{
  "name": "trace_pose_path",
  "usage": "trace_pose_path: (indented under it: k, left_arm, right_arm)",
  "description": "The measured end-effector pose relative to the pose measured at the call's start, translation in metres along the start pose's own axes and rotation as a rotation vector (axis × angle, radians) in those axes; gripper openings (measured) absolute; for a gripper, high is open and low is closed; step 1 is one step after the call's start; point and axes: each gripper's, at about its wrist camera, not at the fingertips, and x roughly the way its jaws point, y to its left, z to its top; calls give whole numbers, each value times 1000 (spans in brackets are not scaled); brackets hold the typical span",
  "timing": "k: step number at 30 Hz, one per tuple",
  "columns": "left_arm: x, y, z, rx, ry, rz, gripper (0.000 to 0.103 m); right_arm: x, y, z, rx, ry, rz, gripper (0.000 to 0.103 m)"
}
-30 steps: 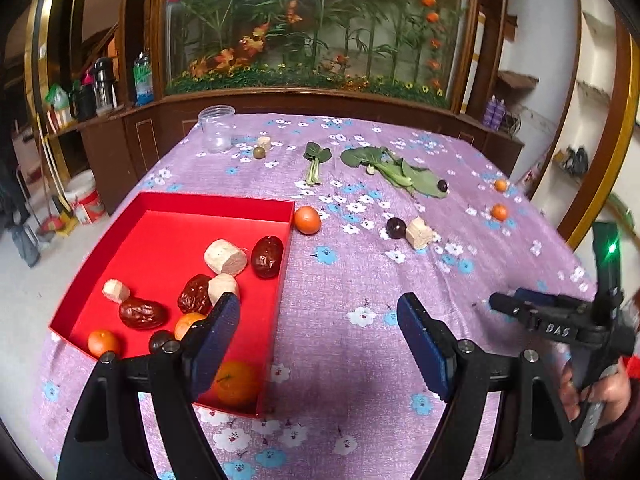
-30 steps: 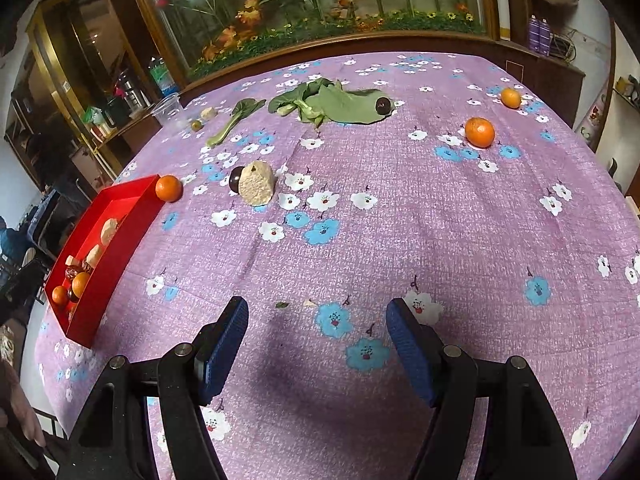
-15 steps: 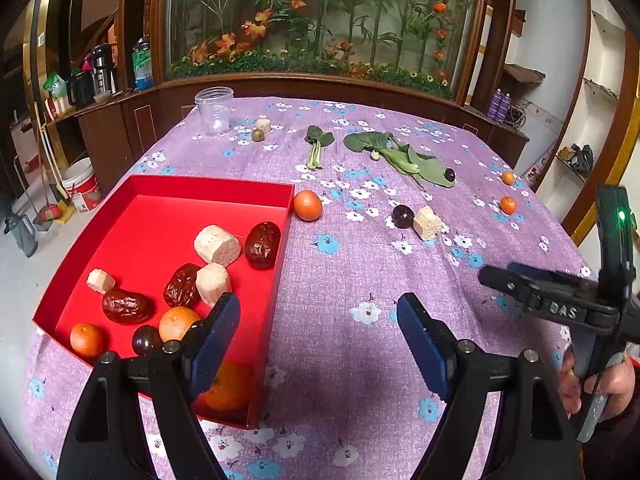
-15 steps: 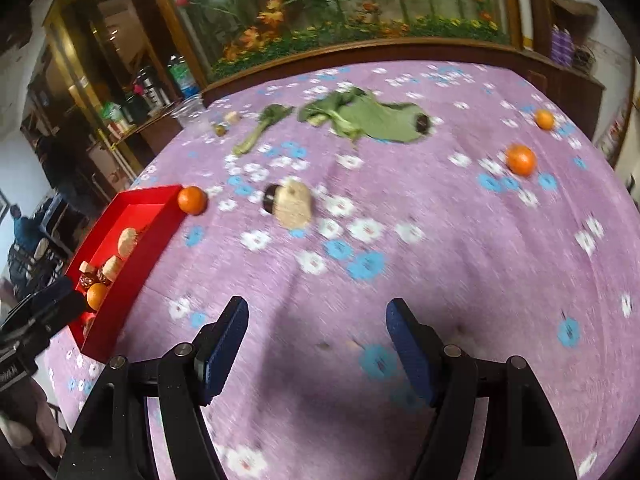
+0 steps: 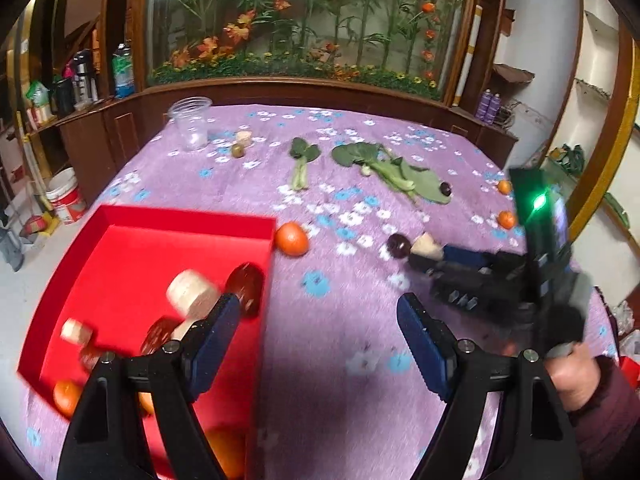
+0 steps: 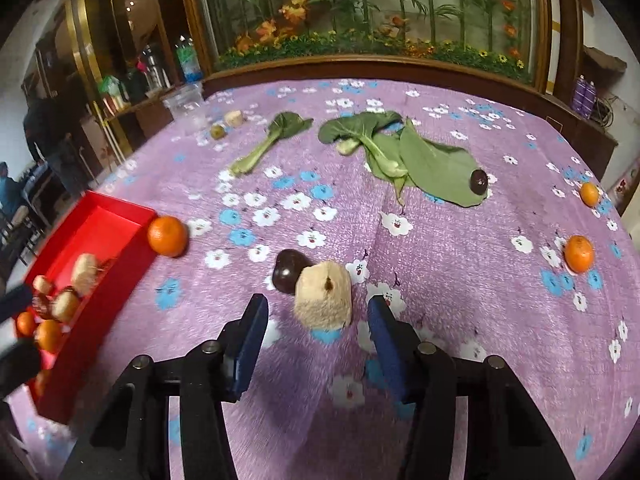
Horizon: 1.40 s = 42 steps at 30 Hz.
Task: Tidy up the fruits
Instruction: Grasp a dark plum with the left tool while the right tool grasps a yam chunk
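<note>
A: Start at the far left. What lies by the left hand-held gripper (image 5: 318,334)?

B: The red tray (image 5: 120,224) sits under and ahead of its left finger. Inside are pale cut chunks, dark red dates and small oranges, though the blur hides the exact count. The jaws stand wide apart with nothing between them, only purple flowered cloth of the worktop (image 5: 336,344).

A: And just past the tray?

B: An orange (image 5: 292,239) rests on the cloth, touching or nearly touching the tray's far right corner, ahead of that hand-held gripper.

A: Moving right?

B: The right hand-held gripper (image 6: 316,322) has a pale cut chunk (image 6: 325,295) between its two blue pads. Its jaws are closing, but a gap shows on each side, so the pads do not press on it. A dark round fruit (image 6: 289,271) lies against the chunk's far left side, just beyond the left fingertip.

A: Farther ahead?

B: A small leafy green stalk (image 6: 272,140) lies ahead to the left, and bigger green leaves (image 6: 416,156) ahead to the right, with another dark fruit (image 6: 479,181) on the leaf's edge.

A: And the far right?

B: Two oranges, one near (image 6: 579,253) and one farther back (image 6: 589,193), both well apart from the right finger, close to the worktop's edge.
</note>
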Motion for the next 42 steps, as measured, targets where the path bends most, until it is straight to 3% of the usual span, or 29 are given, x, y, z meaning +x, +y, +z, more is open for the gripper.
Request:
trace_pose_path:
  k: [2,4,9,16,20,22,32,35,36,42]
  left_arm:
    - [8,-3,7,8,1,-18,80]
    - [19,-6,11,6,15,-25,80]
    - [50,-16,21,5,69,-61,80]
    - [90,-40,35,78,108,-97,79]
    - [117,-56,37,143,149,-144,62]
    - [130,-60,36,162,181,-164,42]
    - [153,-69,39,171,194,-219,40]
    - [154,-72,39,183,184,-205,36]
    - [154,-74,38,194,179,-186,25]
    - [144,-70,33,176,172,-152,23]
  right_arm:
    - [6,-5,0,16,8,-2,50]
    - [5,-10,2,35,-5,18,38]
    - [1,-18,-2,56,-12,39,37]
    - [-17,-30,-11,70,-7,15,35]
    - [-24,-46,-15,130,-22,58,37]
    - [-26,-52,-15,149,-32,68,37]
    - [-20,-58,-14,187,-13,127,38]
    - [-16,-56,-14,184,-13,129,40]
    - [-15,-55,-15,181,-14,126,40]
    - [-21,-52,-15,164,-51,121,34]
